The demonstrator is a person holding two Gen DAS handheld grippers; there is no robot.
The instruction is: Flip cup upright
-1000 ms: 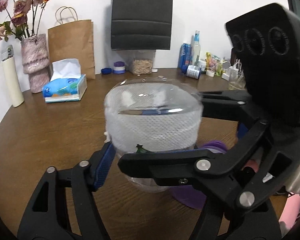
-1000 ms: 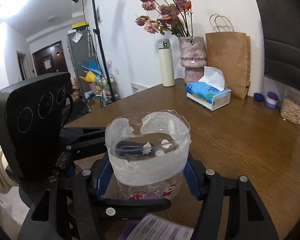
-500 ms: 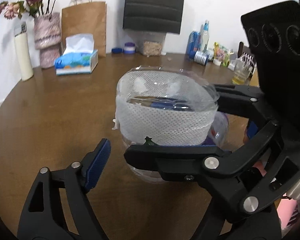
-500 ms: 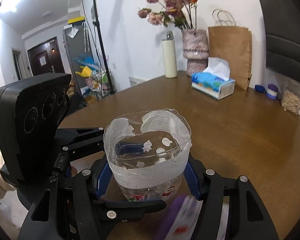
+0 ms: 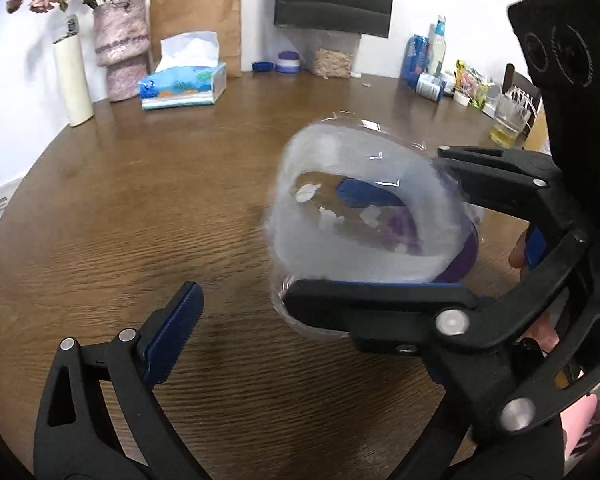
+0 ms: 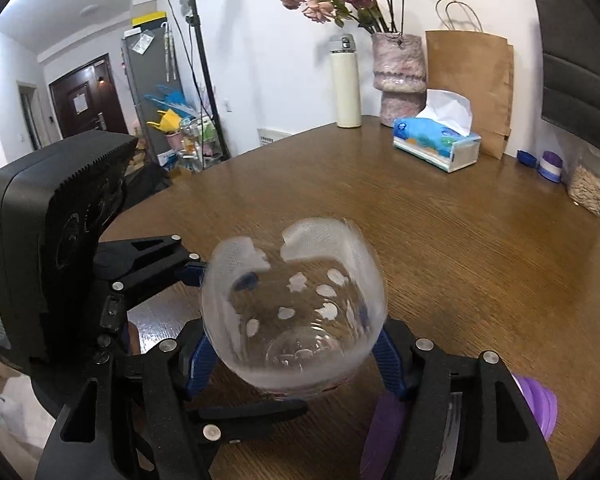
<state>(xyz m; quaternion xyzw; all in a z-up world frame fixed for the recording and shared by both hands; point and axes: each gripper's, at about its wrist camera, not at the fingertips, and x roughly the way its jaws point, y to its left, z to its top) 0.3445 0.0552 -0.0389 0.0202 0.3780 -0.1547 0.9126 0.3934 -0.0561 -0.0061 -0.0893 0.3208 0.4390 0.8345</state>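
step: mid-flip, we reckon | right gripper (image 6: 292, 364) jaws clamped on the clear plastic cup (image 6: 296, 308), tilted above the bench (image 6: 460, 240) | left gripper (image 5: 300, 304) jaws apart, off the cup | next: level it mouth-up, set down gently

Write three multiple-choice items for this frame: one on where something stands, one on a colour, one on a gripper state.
1. Where does the tissue box stand?
A. at the far side of the table, near the vase
B. between the right gripper's fingers
C. on the floor

2. What colour are the pads on the gripper fingers?
A. red
B. blue
C. white

3. What is the right gripper doing?
A. open and holding nothing
B. shut on the tissue box
C. shut on the cup

Key: 1 A, it sits beside the vase; 2 B, blue pads show; 3 C, its fingers press both sides of the cup.
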